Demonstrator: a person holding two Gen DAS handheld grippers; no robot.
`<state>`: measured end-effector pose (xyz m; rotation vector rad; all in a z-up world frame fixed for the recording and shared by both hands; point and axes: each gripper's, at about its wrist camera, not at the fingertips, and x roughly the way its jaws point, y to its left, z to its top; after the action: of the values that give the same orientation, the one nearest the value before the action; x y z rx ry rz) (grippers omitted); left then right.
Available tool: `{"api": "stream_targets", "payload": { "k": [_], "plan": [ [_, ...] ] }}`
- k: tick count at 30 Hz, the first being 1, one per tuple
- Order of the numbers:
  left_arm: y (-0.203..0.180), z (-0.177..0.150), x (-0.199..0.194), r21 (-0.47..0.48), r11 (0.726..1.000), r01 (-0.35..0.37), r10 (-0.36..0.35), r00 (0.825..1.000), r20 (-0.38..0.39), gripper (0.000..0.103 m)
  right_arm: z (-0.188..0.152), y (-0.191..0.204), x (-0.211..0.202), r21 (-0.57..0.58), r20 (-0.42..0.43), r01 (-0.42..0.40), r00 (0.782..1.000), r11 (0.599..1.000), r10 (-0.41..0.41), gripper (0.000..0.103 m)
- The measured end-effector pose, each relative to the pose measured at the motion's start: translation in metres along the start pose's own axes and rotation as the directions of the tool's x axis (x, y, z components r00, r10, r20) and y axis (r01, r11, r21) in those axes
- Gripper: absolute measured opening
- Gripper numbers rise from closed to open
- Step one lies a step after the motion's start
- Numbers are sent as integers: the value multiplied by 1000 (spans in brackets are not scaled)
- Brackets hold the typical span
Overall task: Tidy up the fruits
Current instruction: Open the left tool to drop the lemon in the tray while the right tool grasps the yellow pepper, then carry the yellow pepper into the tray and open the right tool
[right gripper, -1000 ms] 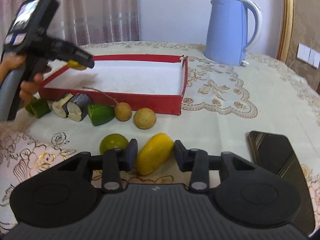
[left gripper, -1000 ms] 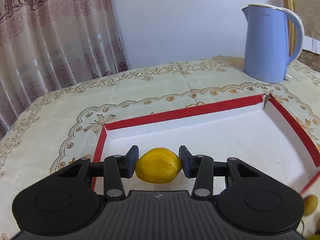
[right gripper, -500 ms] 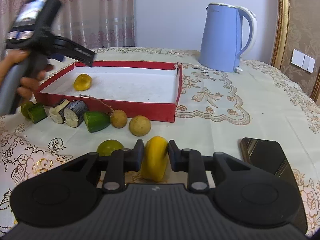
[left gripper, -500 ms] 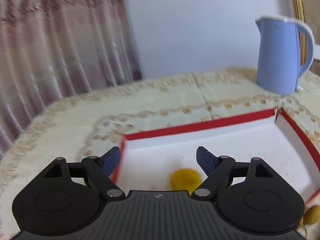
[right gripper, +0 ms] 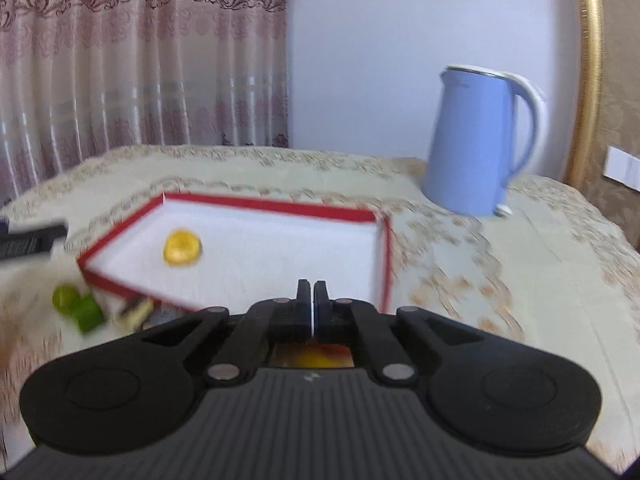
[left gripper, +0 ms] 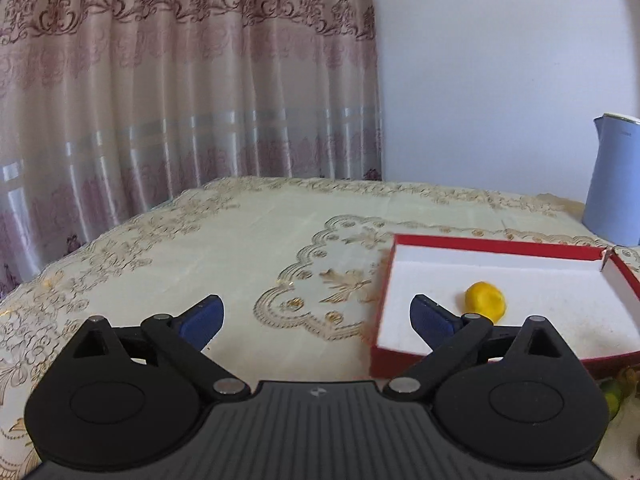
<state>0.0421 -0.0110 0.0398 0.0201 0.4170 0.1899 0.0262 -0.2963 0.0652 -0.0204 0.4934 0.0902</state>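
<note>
Yellow fruit now dropped in red box, axis unclear; left fingers opening, empty; right fingers closed.

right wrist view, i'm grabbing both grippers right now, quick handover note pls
left gripper: jaws opening, nothing between them, over the cloth beside the red box.
right gripper: shut, pads together; a yellow patch shows beneath it, cannot tell if it is held.
done: one yellow fruit lies in the box.
left: green pieces and other blurred bits lie outside the box's near wall.
</note>
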Motion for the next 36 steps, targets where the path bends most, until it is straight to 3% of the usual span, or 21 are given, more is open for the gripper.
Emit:
{"api": "stream_targets", "payload": {
  "k": [4,6,7,9,11,15,16,18,21,30,36],
  "plan": [
    [3,-6,-8,17,1000,3,-3,1000,10,100,22,-12,-1,49,34,50,998,998,-52,13],
    [2,-8,-13,23,1000,4,-5,999,38,100,15,-15,-16,41,52,68,996,997,-70,41],
    [2,-9,-17,22,1000,3,-5,998,57,100,6,-15,-24,23,43,87,995,996,-88,48],
    [2,-9,-17,6,1000,27,-28,996,82,100,-16,-14,-32,-23,0,102,995,995,-102,88],
    [1,-9,-17,-16,998,65,-64,995,82,100,-39,-11,-36,-70,-24,97,995,993,-98,95],
    [-6,-9,-17,-4,993,116,-116,992,56,100,-58,-9,-21,-123,-72,92,992,988,-101,89],
    [-7,-10,-19,5,993,114,-114,992,61,100,-59,-10,-17,-110,-88,76,992,991,-86,79],
    [-9,-11,-22,26,995,100,-102,992,79,100,-58,-15,-6,-62,-140,10,990,998,-19,45],
    [-9,-12,-24,35,995,90,-92,993,78,100,-61,-14,-1,-68,-160,-16,987,998,5,46],
    [-7,-19,-17,7,997,81,-81,994,68,100,-62,-15,-21,-42,-115,21,993,999,-25,45],
    [-4,-24,-8,-22,995,94,-94,995,13,100,-22,-3,-12,-28,-36,-22,999,999,21,45]
  ]
}}
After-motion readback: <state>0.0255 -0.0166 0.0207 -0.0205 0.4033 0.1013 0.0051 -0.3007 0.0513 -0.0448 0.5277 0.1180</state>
